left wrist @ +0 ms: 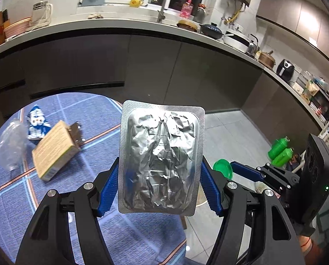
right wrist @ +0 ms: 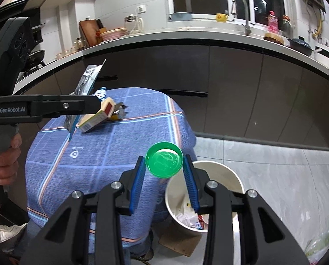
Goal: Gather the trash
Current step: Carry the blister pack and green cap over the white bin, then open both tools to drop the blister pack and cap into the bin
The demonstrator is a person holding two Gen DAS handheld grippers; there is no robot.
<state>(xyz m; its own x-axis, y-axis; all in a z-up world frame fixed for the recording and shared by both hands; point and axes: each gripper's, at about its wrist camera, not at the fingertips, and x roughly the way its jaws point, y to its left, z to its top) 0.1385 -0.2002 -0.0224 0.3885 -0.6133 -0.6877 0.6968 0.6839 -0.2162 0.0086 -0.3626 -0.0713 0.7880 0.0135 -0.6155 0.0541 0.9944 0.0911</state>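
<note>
My left gripper (left wrist: 158, 183) is shut on a crumpled silver foil blister pack (left wrist: 161, 156), held upright above the blue checked tablecloth (left wrist: 93, 198). From the right wrist view the same blister pack (right wrist: 84, 84) shows edge-on in that gripper. My right gripper (right wrist: 164, 172) is shut on a green plastic lid (right wrist: 164, 162), held over the table's edge beside a white trash bin (right wrist: 219, 172) on the floor. The green lid (left wrist: 223, 169) also shows at the right of the left wrist view. On the table lie a cardboard box (left wrist: 54, 150), a blue and white wrapper (left wrist: 36, 121) and a clear plastic bottle (left wrist: 9, 145).
The bin holds several bits of rubbish (right wrist: 191, 218). Dark kitchen cabinets (left wrist: 164, 70) and a cluttered counter (left wrist: 124, 24) run behind the table. Two green bottles (left wrist: 280, 150) stand on the tiled floor (right wrist: 274, 176) at the right. A hand (right wrist: 6, 161) grips the left tool's handle.
</note>
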